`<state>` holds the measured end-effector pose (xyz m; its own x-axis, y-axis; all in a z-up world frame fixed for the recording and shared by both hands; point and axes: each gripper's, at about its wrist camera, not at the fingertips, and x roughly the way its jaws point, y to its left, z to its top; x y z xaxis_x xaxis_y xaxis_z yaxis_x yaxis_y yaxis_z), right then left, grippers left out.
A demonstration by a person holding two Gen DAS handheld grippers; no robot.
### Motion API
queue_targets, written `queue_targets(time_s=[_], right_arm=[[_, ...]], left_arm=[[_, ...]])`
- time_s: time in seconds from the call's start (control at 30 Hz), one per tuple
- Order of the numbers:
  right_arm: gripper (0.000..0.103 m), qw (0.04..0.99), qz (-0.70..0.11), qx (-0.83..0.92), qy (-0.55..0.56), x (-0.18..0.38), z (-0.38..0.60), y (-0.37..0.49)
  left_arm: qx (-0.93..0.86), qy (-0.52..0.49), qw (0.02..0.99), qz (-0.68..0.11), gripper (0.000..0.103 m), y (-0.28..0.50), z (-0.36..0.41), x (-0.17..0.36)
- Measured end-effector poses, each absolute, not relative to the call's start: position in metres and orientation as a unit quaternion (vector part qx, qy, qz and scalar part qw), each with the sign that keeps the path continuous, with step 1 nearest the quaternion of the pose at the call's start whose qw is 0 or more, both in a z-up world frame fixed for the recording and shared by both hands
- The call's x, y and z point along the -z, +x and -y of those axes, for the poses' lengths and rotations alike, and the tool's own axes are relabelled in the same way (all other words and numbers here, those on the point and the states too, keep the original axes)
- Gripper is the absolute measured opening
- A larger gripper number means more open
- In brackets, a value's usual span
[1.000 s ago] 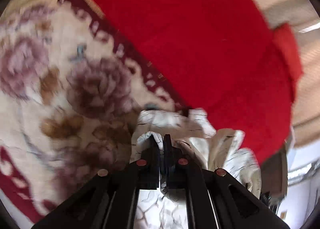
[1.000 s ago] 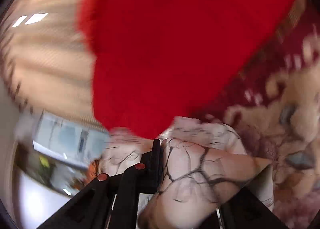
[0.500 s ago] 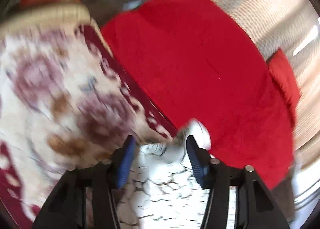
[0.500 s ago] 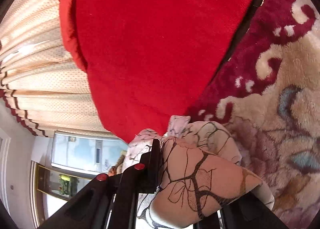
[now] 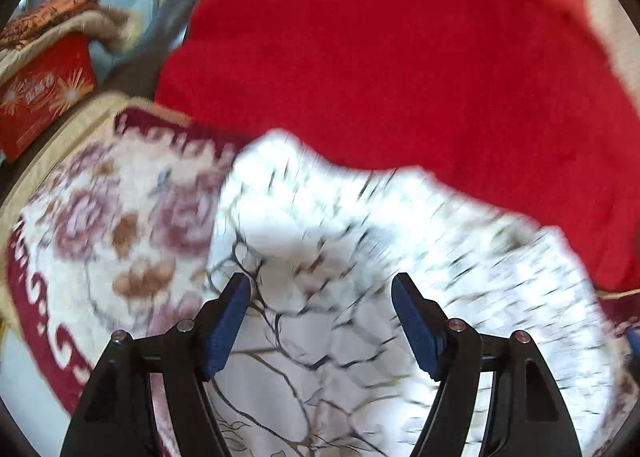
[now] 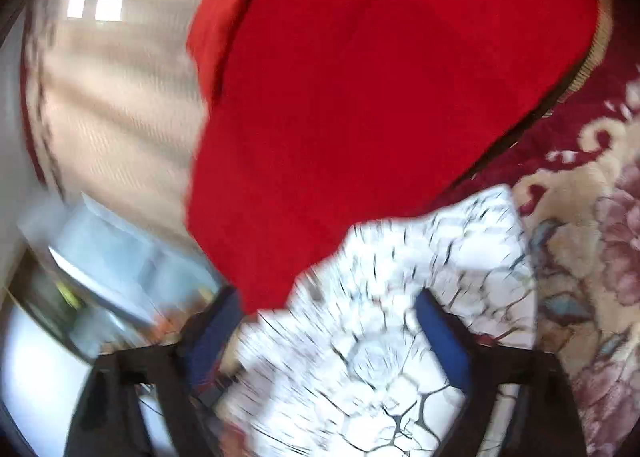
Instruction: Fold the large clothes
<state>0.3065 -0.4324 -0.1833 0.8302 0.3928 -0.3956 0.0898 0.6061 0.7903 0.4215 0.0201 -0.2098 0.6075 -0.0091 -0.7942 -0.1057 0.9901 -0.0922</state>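
A white garment with a black branching line pattern [image 5: 360, 265] lies bunched on a floral rug [image 5: 120, 217], at the edge of a red blanket [image 5: 380, 57]. My left gripper [image 5: 320, 297] is open above the garment, its blue-padded jaws wide apart and holding nothing. In the right wrist view the same garment [image 6: 420, 277] lies below my right gripper [image 6: 328, 321], which is also open with its jaws spread over the cloth. Both views are motion-blurred.
The red blanket [image 6: 380, 77] covers a cushion or mattress behind the garment. The floral rug [image 6: 600, 257] lies to the right. A red printed box [image 5: 44, 93] with folded cloth on it stands at the far left. Beige curtains [image 6: 100, 97] and a window are behind.
Both grippers were shut on the garment a second ago. The left opened first, then the right. The garment has dropped onto the rug and both grippers have drawn back from it.
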Motion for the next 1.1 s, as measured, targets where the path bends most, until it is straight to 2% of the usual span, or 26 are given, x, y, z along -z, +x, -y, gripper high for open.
queue_targets(time_s=[0.03,0.07,0.13,0.2,0.27,0.37,0.57,0.8,1.1], right_arm=[[0.072,0.858,-0.31,-0.087,0.4,0.187,0.413,0.322],[0.07,0.862,-0.331,-0.077,0.377,0.191,0.4,0.331],[0.07,0.871,-0.375,-0.045,0.313,0.203,0.373,0.357],[0.069,0.875,-0.411,-0.003,0.254,0.224,0.358,0.384],[0.071,0.861,-0.443,0.019,0.251,0.251,0.36,0.407],[0.073,0.858,-0.428,0.023,0.283,0.251,0.374,0.406],[0.073,0.875,-0.386,0.01,0.292,0.219,0.376,0.364],[0.073,0.902,-0.362,-0.033,0.233,0.177,0.322,0.325],[0.073,0.913,-0.375,-0.007,0.158,0.18,0.294,0.288]], left_arm=[[-0.042,-0.054,0.883,-0.465,0.074,0.428,-0.018,0.221],[-0.053,-0.045,0.871,-0.486,0.074,0.435,-0.017,0.232],[-0.068,-0.037,0.858,-0.507,0.076,0.445,-0.017,0.25],[-0.077,-0.018,0.86,-0.505,0.084,0.449,-0.015,0.255],[-0.078,-0.011,0.86,-0.504,0.085,0.452,-0.016,0.259],[-0.075,-0.02,0.86,-0.504,0.085,0.452,-0.019,0.257],[-0.053,-0.009,0.895,-0.443,0.085,0.416,-0.006,0.216],[-0.039,0.037,0.928,-0.368,0.085,0.369,0.024,0.18],[-0.022,0.051,0.939,-0.34,0.085,0.321,0.046,0.181]])
